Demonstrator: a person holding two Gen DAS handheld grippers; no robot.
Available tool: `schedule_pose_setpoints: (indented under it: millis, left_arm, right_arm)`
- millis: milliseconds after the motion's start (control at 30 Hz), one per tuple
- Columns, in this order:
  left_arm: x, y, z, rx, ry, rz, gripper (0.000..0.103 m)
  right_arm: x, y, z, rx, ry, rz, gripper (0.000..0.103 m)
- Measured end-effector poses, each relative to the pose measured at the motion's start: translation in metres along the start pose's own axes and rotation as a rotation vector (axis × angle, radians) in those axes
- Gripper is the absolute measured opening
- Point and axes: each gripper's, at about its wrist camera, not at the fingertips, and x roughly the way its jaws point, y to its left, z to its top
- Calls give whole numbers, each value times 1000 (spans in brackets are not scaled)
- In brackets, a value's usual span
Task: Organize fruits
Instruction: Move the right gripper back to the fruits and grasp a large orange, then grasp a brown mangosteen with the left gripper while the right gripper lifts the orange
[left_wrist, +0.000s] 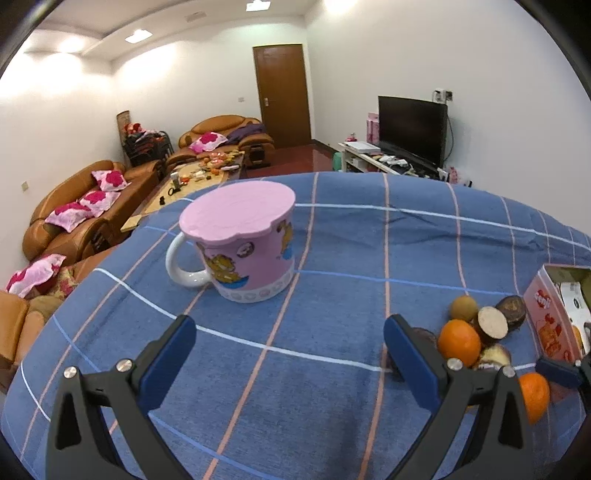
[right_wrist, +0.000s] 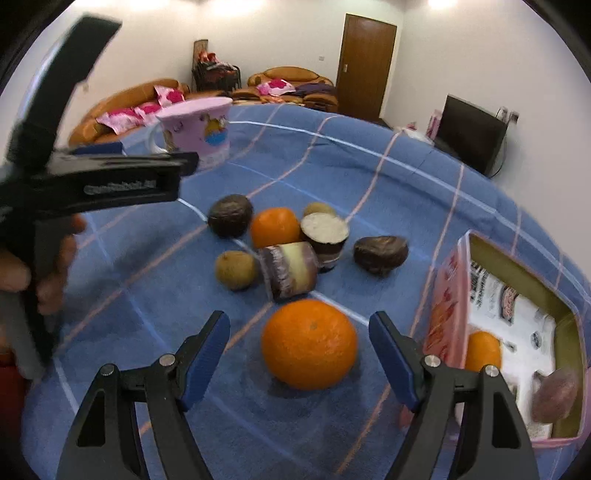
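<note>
A large orange (right_wrist: 309, 343) lies on the blue checked cloth between the fingertips of my right gripper (right_wrist: 299, 325). That gripper is open and its pads stand clear of the orange's sides. Behind it is a cluster: a second orange (right_wrist: 275, 227), two dark round fruits (right_wrist: 229, 216) (right_wrist: 380, 254), a tan fruit (right_wrist: 236, 269) and cut purple-skinned pieces (right_wrist: 290, 271). An open pink box (right_wrist: 447, 306) at the right holds an orange (right_wrist: 482, 350) and a brownish fruit (right_wrist: 554, 398). My left gripper (left_wrist: 290, 332) is open and empty, facing a lidded pink mug (left_wrist: 240, 243). The fruit cluster (left_wrist: 459, 341) lies to its right.
A hand (right_wrist: 55, 254) holds the left tool at the left edge of the right wrist view. The cloth-covered table (left_wrist: 369, 236) drops off behind the mug. Sofas (left_wrist: 85, 206), a coffee table, a door and a TV (left_wrist: 412, 127) stand beyond.
</note>
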Motion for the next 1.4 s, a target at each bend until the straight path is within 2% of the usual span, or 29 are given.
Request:
schedule_pose_setpoints:
  millis: [67,100,133,200,300,400,500,567,667,767,867,933,967,1000,1033,1067,1200,1300,1400]
  left_arm:
    - [-1,-2,0,25,-3,2,103]
    - [-2,-3,1,31,-2,2,103]
    - [-1,-2,1,34,1,1,103]
    - [0,1,1,27,12,-14,103]
    - [-1,2,0,24,22,-78,103]
    - [-2,-5,-1,59,29,-158,103]
    - [-1,-18,-3,113,42,-207,100]
    - [1,-29,-5,153,58,-239,95]
    - [8,-42,-5,190,86,-263,88]
    - [20,-52,-7,220,126,-230,84]
    - [32,-49,-2,168,170,-243,75]
    - [44,-46,-1,127,226,-254,70]
    - [45,-41,-1,91,225,-277,65]
    - [45,-40,0,84,225,-277,64]
    - [45,-41,1,87,222,-279,57]
    - [43,-43,1,94,215,-293,41]
    - [33,-46,3,104,175,-253,40]
    - [16,-43,3,74,92,-207,40]
    - [-7,-37,3,12,-27,-153,40]
  right_arm:
    - [1,4,-1,-13,9,-29,74]
    - [-2,3,-2,-12,4,-43,68]
    - [-4,2,-3,-15,3,-68,55]
    - [-9,-2,-6,-12,-5,-71,49]
    - [-19,-13,-7,44,-42,-16,49]
    - [-36,-27,-10,125,-134,46,49]
    - [-49,-32,-9,160,-203,37,49]
    - [-58,-36,-7,184,-235,37,49]
    - [-65,-42,-4,214,-262,51,49]
    - [-68,-47,-1,228,-275,57,49]
    - [-70,-51,-1,248,-275,71,49]
    - [-71,-52,-1,254,-274,72,49]
    - [-71,-51,-2,255,-273,70,49]
    - [-71,-52,-1,258,-271,66,49]
    - [-69,-51,-1,260,-269,62,49]
    - [-68,-51,-2,263,-267,61,49]
    - [-66,-54,-3,269,-271,49,49]
    - [-71,-58,-6,286,-299,48,49]
    - [-76,-62,-7,301,-332,45,49]
